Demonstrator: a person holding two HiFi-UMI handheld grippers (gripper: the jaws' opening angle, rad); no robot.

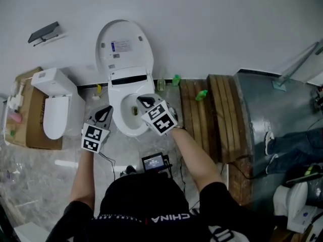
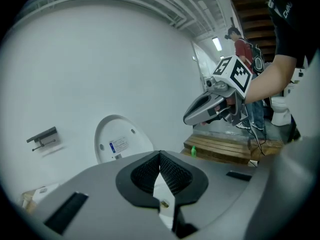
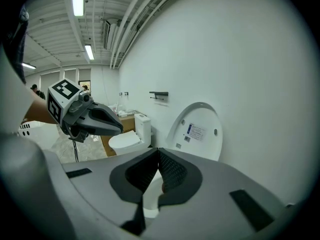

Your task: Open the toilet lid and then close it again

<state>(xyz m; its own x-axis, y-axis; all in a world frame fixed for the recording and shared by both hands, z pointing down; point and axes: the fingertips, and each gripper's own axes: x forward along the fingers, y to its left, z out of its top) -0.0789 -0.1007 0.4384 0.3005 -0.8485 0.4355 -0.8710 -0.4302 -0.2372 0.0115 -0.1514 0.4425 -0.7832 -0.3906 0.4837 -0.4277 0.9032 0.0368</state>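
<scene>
Against the white wall [image 1: 217, 24] stands the toilet [image 1: 123, 125], its lid [image 1: 123, 44] raised and leaning back on the wall, label side out. Its bowl is open. Grey marbled floor [image 1: 45, 170] spreads around it.

To the right lies a row of wooden slats [image 1: 207, 120], and beyond them a grey platform [image 1: 272, 130] where a person's legs [image 1: 292, 145] stretch out. To the left a second toilet [image 1: 55, 107], lid down, sits on a cardboard box [image 1: 35, 135].

The left gripper [image 1: 107, 109] hangs just beside the bowl's left rim. Its jaws are pressed together with nothing between them. The right gripper [image 1: 142, 100] hovers over the bowl's right rim, its jaws likewise together and empty. Both point toward the wall. The open bowl lies between them and the lid, and neither touches the lid.

On the floor by the person's chest stands a small device [image 1: 154, 162] with a lit screen, cables trailing from it. A green bottle [image 1: 202, 95] rests on the slats' far end, and another [image 1: 176, 79] stands at the wall just right of the toilet. A yellow item [image 1: 99, 88] sits at the wall on its left. High on the wall, left of the lid, is a black bracket [image 1: 44, 33].
</scene>
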